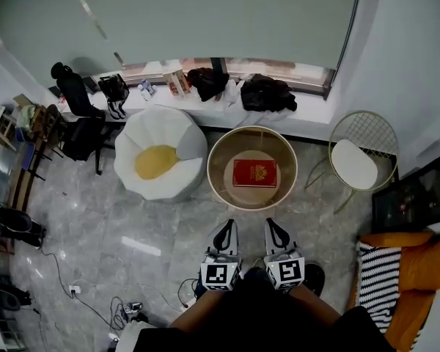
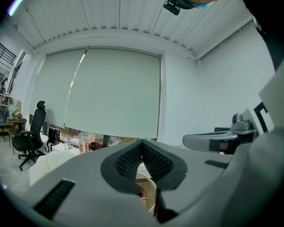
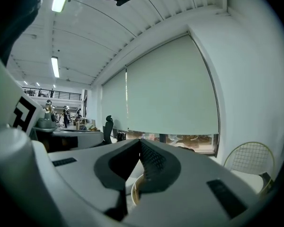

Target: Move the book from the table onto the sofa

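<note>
A red book (image 1: 254,173) lies flat on the small round table (image 1: 216,176) with a raised rim, straight ahead of me in the head view. Both grippers are held side by side just short of the table, level and pointing at it. The left gripper (image 1: 227,226) is shut with nothing in it, and so is the right gripper (image 1: 273,226). In the left gripper view the pads of the left gripper (image 2: 142,141) meet, and a sliver of the red book (image 2: 140,191) shows below them. The right gripper (image 3: 140,141) likewise shows closed jaws. A white beanbag sofa (image 1: 163,152) with a yellow cushion (image 1: 156,161) stands left of the table.
A wire chair (image 1: 361,156) with a white seat stands right of the table. A window ledge (image 1: 308,123) behind holds black bags and small items. An orange seat with a striped cushion (image 1: 378,284) is at the lower right. Cables (image 1: 95,306) run over the floor at the lower left, office chairs (image 1: 77,116) further left.
</note>
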{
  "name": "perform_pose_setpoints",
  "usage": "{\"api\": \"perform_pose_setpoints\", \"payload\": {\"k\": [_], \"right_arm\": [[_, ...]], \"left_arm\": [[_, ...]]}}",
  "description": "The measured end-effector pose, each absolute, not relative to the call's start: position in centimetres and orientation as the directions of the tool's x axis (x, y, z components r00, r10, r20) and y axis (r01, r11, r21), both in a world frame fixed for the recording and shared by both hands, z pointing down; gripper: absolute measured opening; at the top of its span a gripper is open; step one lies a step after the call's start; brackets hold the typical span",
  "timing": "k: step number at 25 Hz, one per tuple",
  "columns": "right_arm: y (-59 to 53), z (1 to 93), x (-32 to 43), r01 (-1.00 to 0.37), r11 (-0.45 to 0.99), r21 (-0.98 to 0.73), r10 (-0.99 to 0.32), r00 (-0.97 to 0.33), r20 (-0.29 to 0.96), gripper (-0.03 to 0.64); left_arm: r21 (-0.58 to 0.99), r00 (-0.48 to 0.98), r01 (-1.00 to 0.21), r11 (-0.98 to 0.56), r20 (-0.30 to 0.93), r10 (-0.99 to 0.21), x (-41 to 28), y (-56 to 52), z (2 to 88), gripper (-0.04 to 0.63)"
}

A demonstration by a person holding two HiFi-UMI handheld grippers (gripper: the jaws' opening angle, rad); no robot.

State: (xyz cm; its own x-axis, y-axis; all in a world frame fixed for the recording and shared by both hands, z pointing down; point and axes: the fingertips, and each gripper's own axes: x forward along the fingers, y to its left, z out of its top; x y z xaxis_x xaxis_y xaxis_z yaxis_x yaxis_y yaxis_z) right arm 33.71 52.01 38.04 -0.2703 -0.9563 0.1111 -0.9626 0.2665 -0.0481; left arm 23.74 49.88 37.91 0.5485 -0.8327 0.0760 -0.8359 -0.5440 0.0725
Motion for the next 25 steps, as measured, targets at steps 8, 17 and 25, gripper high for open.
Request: {"api": "perform_pose_setpoints", "payload": {"k": [8, 17, 25], "right_arm": [[51.8, 40.4, 35.6, -0.968, 0.23, -0.101, -0.959, -0.243, 0.143, 0.015], [46.8, 42.2, 35.7, -0.976, 0.193, -0.101, -0.957, -0.209, 0.199, 0.015], [38.6, 44.7, 34.3, -0.979, 0.187, -0.083, -0.931, -0.204, 0.303, 0.015]], "left_arm": [[0.093, 0.523, -0.852, -0.514, 0.138, -0.841, 23.1, 48.7, 40.3, 0.014], [0.131, 0.565, -0.825, -0.55, 0.15, -0.811, 24.3, 43.6, 42.1, 0.014], [0.155, 0.638, -0.77, -0.619, 0.208, -0.741, 24.0, 35.7, 45.2, 0.014]]}}
